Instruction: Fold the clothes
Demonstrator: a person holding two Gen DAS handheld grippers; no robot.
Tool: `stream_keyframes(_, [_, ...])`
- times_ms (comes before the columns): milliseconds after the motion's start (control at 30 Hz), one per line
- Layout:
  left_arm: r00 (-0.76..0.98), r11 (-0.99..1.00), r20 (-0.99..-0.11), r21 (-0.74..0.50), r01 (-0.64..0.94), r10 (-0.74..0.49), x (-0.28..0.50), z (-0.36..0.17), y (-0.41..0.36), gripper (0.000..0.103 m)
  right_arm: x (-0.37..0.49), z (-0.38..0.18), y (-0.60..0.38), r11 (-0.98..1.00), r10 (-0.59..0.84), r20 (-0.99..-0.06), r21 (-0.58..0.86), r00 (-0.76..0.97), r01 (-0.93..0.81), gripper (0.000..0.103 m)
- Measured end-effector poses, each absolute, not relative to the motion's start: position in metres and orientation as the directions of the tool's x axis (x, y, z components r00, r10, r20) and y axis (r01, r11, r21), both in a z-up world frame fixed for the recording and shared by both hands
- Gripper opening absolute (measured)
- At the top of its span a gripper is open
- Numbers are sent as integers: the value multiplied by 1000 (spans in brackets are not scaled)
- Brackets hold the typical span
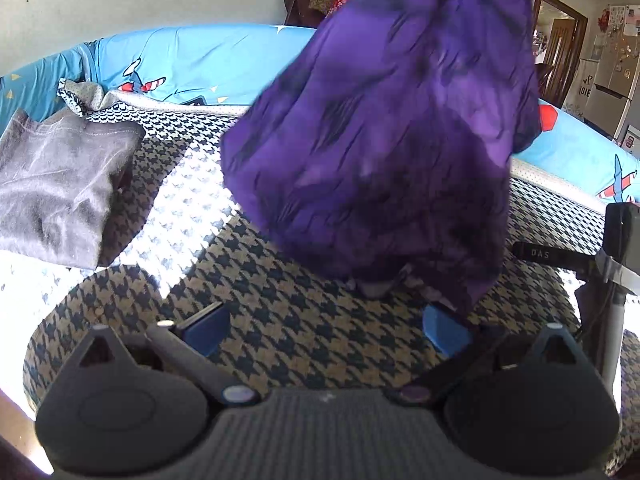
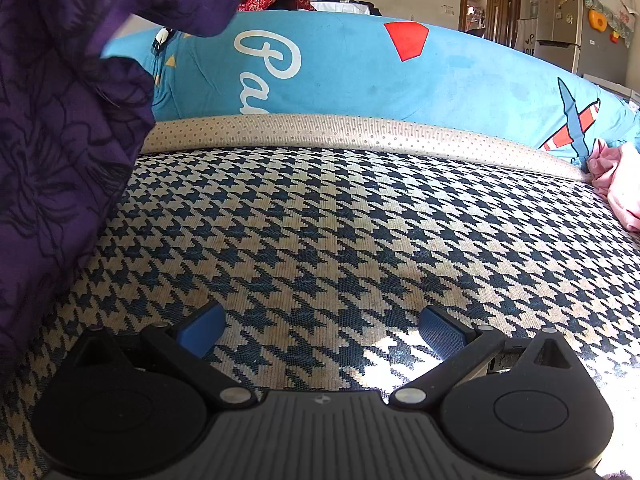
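A purple garment point(image 1: 384, 120) with dark line print hangs blurred above the houndstooth cover point(image 1: 280, 344), its lower edge bunched just ahead of my left gripper point(image 1: 324, 328). That gripper is open; its right blue pad point(image 1: 440, 330) sits against the garment's hem and nothing lies between the pads. In the right wrist view the same purple garment point(image 2: 60, 140) fills the left side. My right gripper point(image 2: 322, 328) is open over bare houndstooth cover point(image 2: 340, 240), empty. What holds the garment up is out of view.
A folded grey garment point(image 1: 60, 188) lies at the left on the cover. A pink garment point(image 2: 618, 188) lies at the far right. A blue printed cushion point(image 2: 360, 76) lines the back. The other gripper's body point(image 1: 620, 236) shows at the right edge.
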State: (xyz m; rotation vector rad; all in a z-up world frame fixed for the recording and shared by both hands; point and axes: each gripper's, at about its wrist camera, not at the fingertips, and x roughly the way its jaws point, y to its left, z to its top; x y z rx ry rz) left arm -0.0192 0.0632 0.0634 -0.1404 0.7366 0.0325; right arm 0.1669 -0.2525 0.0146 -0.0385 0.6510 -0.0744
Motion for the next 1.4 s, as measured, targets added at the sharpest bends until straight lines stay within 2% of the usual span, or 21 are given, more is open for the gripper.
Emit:
stream_keyframes(600, [699,987,-715,-133,-92,-31,-11,55,57,103,168,15,-253,997,-81,-604,-60,793,57,103])
stream_keyframes(1067, [670,996,-741,-84,-27,-45,-12,44,25,103,168,15,-253,997,-81,-604,-59,793,57,103])
stream_keyframes(1400, [657,995,-754,-72,-74,-6,2,56,40,103,167,15,-254,997,-80,-604,-58,793,56,103])
